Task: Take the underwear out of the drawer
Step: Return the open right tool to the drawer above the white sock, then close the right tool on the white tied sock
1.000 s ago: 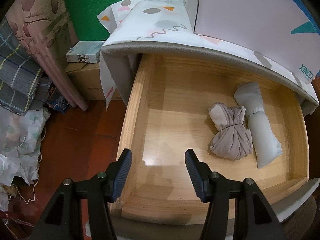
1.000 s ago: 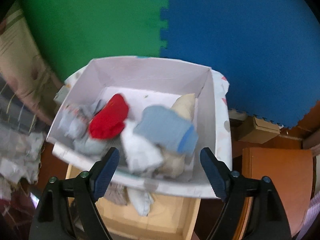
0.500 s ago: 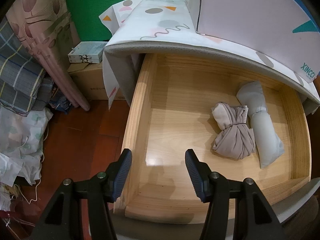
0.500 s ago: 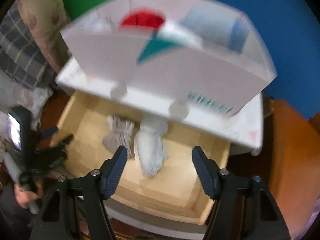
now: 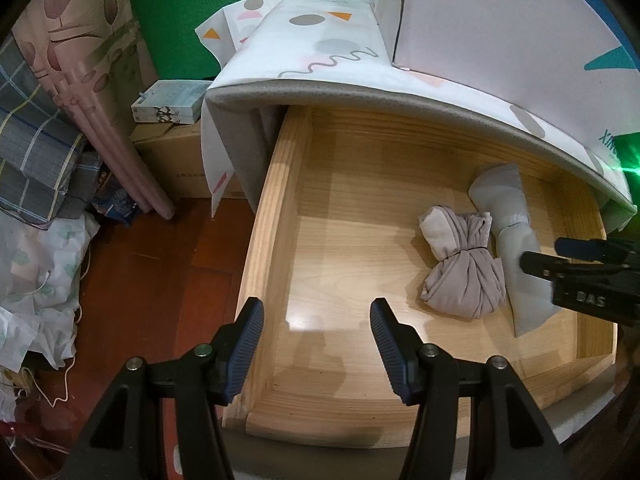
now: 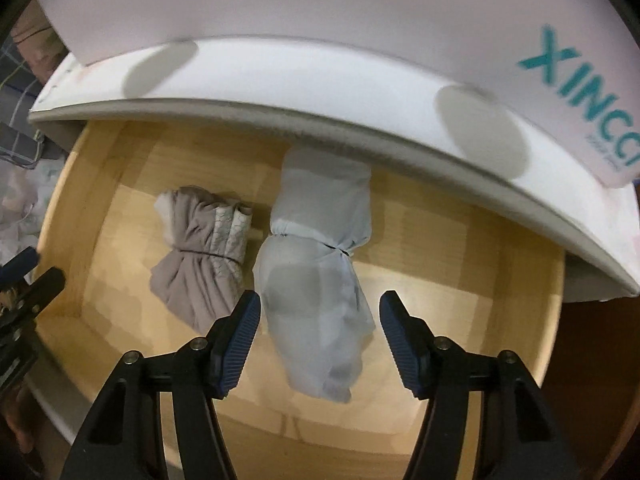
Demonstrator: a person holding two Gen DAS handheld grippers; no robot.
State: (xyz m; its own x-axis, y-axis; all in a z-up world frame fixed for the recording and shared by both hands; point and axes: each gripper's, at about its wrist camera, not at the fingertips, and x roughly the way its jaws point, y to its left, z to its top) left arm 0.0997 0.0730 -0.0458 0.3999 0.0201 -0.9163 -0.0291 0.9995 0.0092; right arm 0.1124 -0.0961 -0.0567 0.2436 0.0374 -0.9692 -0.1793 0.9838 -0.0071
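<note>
The wooden drawer stands pulled out. Two tied bundles of underwear lie in it side by side: a taupe one and a pale blue one. My right gripper points down over the pale blue bundle. Its jaws are open and straddle the lower half of the bundle without pressing on it. It also shows at the right edge of the left wrist view as my right gripper. Open and holding nothing, my left gripper hangs over the drawer's front left corner.
A white box with teal lettering stands on the cloth-covered cabinet top, which overhangs the drawer's back. Left of the drawer are a cardboard box, a rolled pink mat, piled fabrics and red-brown floor.
My right gripper has dropped from above the white box down to the drawer and its jaws have narrowed. It now shows in the left wrist view. The left gripper has stayed put.
</note>
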